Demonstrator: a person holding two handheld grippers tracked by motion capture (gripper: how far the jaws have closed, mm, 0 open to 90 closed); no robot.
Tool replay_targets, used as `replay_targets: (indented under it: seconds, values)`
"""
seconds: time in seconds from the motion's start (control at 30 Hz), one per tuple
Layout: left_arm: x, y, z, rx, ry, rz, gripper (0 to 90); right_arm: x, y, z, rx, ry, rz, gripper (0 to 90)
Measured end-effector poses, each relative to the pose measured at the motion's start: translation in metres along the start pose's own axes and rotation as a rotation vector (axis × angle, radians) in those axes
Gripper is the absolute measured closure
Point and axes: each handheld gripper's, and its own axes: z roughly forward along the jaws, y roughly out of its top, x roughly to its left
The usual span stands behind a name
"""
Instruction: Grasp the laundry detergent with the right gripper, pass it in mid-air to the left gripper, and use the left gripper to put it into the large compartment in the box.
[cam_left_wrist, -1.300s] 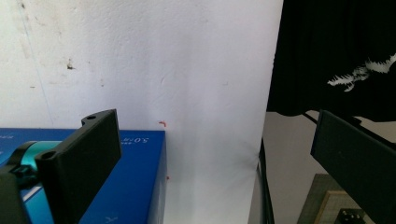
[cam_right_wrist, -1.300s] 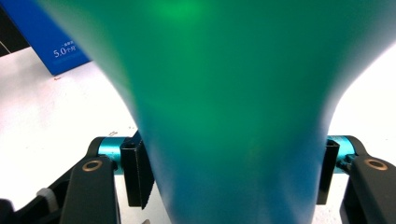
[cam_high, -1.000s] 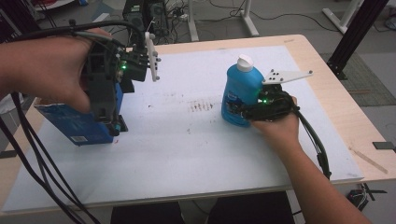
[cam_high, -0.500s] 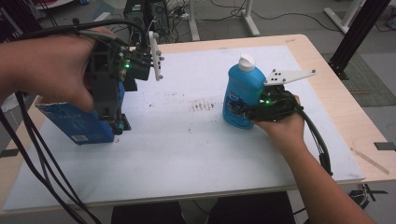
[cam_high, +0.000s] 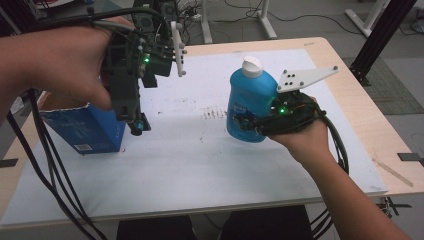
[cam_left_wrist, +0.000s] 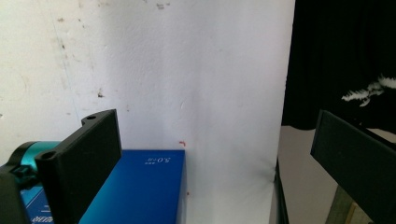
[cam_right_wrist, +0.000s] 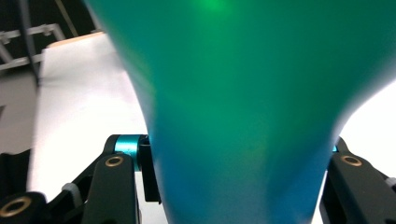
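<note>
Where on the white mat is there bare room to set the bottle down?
Bare mat lies between the box and the bottle, and along the near edge. Crowded at left, where the left gripper hangs beside the box.

Left hand (cam_high: 65, 65) enters from the upper left, wrapped over the top of the left tool (cam_high: 136, 125), which hangs raised and points nearly straight down; its jaws stand wide apart with nothing between them. Right forearm (cam_high: 350, 195) comes up from the lower right corner. Right hand (cam_high: 300, 135) grips the right tool (cam_high: 245, 122) from behind, held level and pointing leftward, jaws closed against a bottle's sides.
</note>
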Motion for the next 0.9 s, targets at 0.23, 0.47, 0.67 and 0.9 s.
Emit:
replay_targets:
  seconds: [0.23, 0.47, 0.67, 0.9]
  values:
    - [-0.003, 0.013, -0.005, -0.023, 0.002, 0.022, 1.8, 0.021, 0.015, 0.009, 0.03, 0.119, -0.05, 43.9]
    - [-0.007, 0.025, -0.007, -0.032, -0.002, 0.049, 1.8, 0.038, 0.022, 0.022, 0.064, 0.206, -0.104, 44.0]
    - [-0.011, 0.034, -0.009, -0.038, -0.007, 0.073, 1.7, 0.048, 0.028, 0.035, 0.081, 0.27, -0.125, 44.1]
    - [-0.015, 0.044, -0.009, -0.04, -0.006, 0.093, 1.7, 0.056, 0.037, 0.051, 0.074, 0.305, -0.143, 44.2]
